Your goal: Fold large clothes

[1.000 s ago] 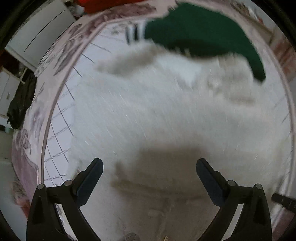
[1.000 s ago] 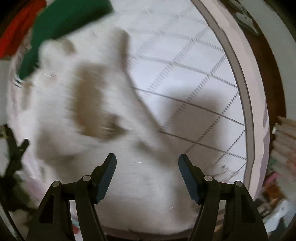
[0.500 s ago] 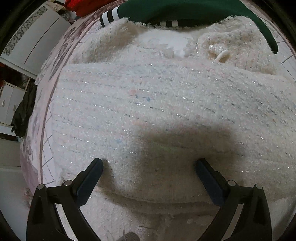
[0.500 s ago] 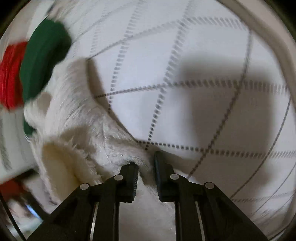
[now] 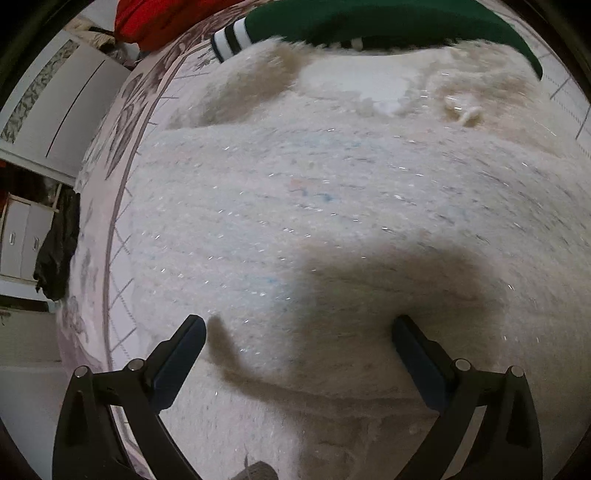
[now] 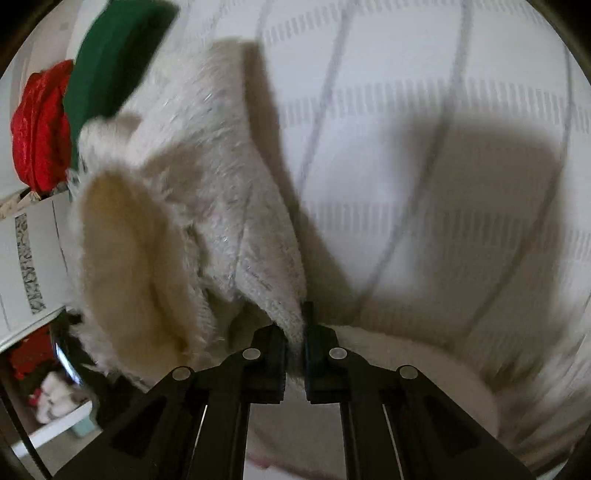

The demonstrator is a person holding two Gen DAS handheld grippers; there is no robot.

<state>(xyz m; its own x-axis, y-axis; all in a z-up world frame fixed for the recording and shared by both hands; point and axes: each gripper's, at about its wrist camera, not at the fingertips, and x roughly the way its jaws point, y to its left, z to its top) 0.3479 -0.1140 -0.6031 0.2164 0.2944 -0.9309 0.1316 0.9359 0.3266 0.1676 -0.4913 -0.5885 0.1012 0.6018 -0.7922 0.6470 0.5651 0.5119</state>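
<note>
1. The right gripper has just been closing, and its jaws are now pinched nearly together on a fold of the cream fuzzy garment, which sits squeezed between them.
2. From that pinch the garment runs ahead and to the left of the jaws, its pale fleecy lining turned outward on the left.
3. To the right of the jaws lies the bare white quilted bedspread with a dotted grid.
4. The left gripper has its jaws spread wide with nothing clamped; the garment lies spread below and ahead of them.
5. Far ahead of the left jaws, a green garment with a striped cuff lies against the cream one's far edge, with red fabric beyond it.
</note>
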